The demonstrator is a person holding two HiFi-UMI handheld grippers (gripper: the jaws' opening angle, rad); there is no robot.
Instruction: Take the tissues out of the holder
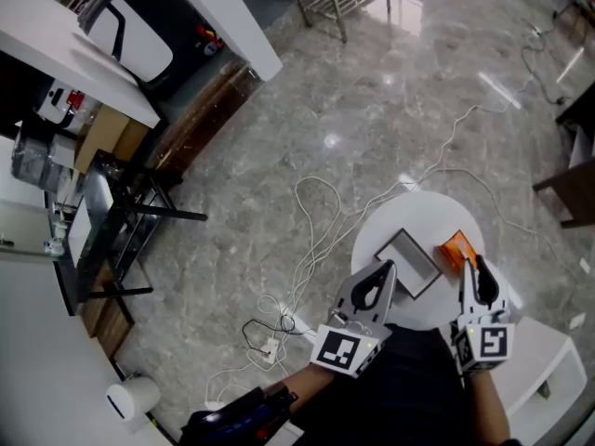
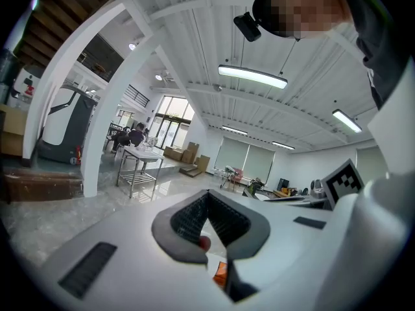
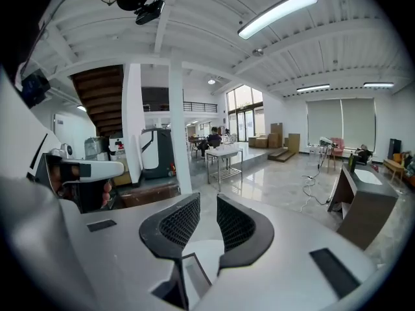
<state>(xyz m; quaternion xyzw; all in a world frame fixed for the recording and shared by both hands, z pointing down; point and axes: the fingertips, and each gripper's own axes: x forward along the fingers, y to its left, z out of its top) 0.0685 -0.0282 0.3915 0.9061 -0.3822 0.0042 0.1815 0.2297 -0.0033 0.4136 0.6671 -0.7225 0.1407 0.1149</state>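
Tissue holder (image 1: 409,260) lies flat on the round table (image 1: 409,212), between both pairs of fingers. Left gripper (image 2: 207,198) is clenched on nothing. Right gripper (image 3: 207,203) is released and empty, with an orange item (image 1: 456,247) just ahead of its tips.

My claw (image 3: 207,201) points across a shiny floor (image 3: 279,173), jaws slightly apart, nothing between them. Below them lie a white table (image 3: 206,248) and the holder's dark-rimmed corner (image 3: 193,276).

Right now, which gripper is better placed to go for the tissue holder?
Probably the right gripper: its jaws stand apart with the holder just below them. The left gripper has its jaws together.
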